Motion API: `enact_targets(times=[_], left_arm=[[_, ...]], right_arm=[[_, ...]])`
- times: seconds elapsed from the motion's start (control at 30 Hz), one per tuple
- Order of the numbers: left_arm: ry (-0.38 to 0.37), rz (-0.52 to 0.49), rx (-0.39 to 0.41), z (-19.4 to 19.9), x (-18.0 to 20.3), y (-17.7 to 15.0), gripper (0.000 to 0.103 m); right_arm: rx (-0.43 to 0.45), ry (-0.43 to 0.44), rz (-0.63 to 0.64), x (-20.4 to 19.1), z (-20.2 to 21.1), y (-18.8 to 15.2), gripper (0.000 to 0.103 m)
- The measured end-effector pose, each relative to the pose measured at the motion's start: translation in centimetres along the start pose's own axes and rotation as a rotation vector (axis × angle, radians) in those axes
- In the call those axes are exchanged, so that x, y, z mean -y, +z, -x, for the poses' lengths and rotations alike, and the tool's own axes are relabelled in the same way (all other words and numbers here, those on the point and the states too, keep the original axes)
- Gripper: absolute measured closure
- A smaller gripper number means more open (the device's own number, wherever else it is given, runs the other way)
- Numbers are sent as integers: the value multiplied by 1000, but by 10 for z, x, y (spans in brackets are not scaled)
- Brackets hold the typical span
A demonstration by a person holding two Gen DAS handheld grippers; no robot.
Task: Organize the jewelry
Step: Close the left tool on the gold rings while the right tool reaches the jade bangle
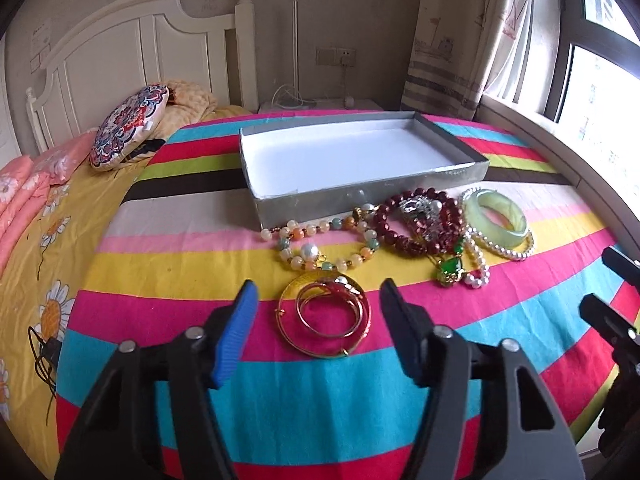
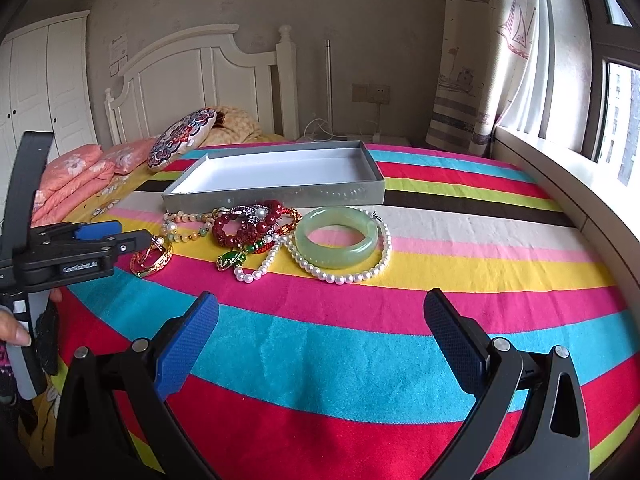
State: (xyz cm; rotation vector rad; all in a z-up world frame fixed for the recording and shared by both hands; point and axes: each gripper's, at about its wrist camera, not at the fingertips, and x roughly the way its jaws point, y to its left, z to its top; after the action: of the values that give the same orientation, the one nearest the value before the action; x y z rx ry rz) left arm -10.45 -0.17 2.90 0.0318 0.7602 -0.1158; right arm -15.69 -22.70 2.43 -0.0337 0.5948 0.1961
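Left tongs (image 1: 316, 300) spread wide around gold bangles (image 1: 326, 316); right tongs (image 2: 320, 312) wide, holding nothing. Only right view shows wardrobe (image 2: 44, 80).

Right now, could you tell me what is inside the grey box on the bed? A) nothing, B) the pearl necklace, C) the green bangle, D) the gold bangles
A: the grey box shows only its bare white floor, while the green bangle, pearl necklace and gold bangles all lie on the striped cover in front of it.
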Motion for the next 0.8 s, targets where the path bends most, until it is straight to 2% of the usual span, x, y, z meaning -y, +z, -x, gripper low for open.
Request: enact_targets(times=[0.17,0.23,0.3,0.47,0.53,0.6,0.7,0.73,0.8], left_arm=[[2,-49,-28,-8,2,-5,43],[0,-56,-41,-14,1,-3,59],[-31,-48,-69,-20,-2,-2,66],[-57,-85,-76,-23,2,-1,66],[-71,-81,-70,-22,1,-1,66],[-78,-65,-41,-16,-1,-1,66],[-91,-29,10,-2,-5,1,66],[-101,-18,26,4,-7,2,66],[-104,-12,51,13,-9,4,66]], right_arm=[[-5,3,-8,0,-2,1,4],[-12,4,-4,0,-3,2,4],[-20,9,-3,-1,-4,3,4],[-29,-11,10,6,-13,16,4],[-65,-23,24,11,-27,24,4],[-102,-43,21,15,-42,32,4],[-152,-20,16,22,-64,42,5],[-157,-22,19,22,-68,43,8],[-176,-33,45,21,-79,47,22]])
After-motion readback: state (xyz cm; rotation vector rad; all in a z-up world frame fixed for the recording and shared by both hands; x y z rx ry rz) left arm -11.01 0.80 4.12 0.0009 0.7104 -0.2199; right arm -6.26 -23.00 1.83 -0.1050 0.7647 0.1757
